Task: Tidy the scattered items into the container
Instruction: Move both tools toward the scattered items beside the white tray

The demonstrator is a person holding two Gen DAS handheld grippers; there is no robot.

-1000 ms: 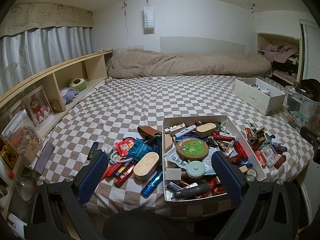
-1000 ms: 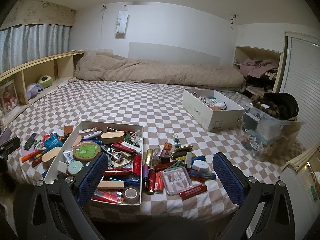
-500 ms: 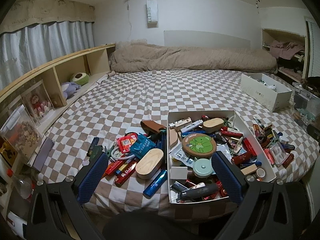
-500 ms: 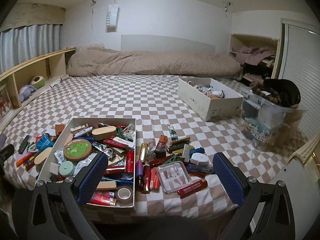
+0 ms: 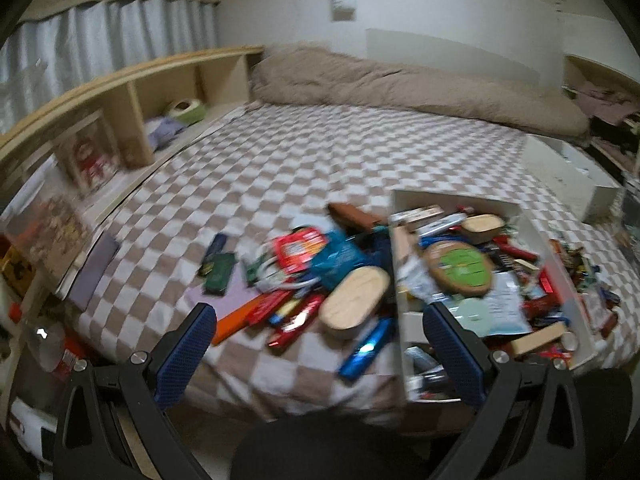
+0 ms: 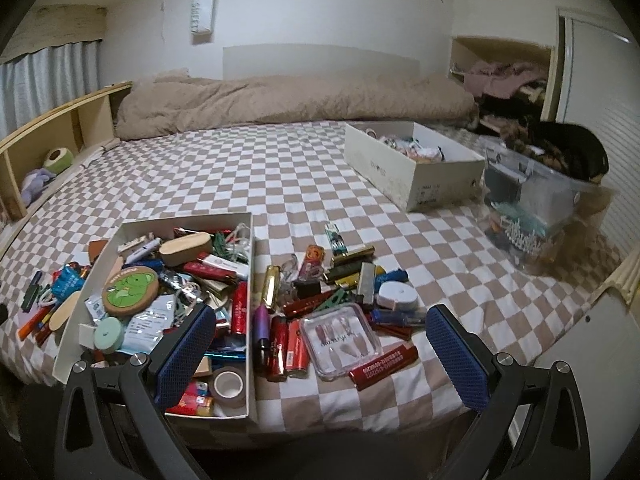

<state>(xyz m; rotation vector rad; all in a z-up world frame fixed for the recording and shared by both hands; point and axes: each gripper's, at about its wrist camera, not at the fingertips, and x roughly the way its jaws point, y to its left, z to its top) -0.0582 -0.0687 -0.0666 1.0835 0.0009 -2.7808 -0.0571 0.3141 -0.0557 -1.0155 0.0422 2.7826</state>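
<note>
Hovering over bed edge, left gripper (image 5: 320, 352) and right gripper (image 6: 320, 350) both spread wide, empty. Wooden oval case (image 5: 354, 296) just ahead of left gripper, left of white box (image 6: 250, 280): probably light, rigid, smooth; pinch across narrow width.

My left view smeared by motion blur, dim indoor light, glare spot on blue tube (image 5: 366, 348); my right view sharp, evenly lit; fisheye bends both, corners black
</note>
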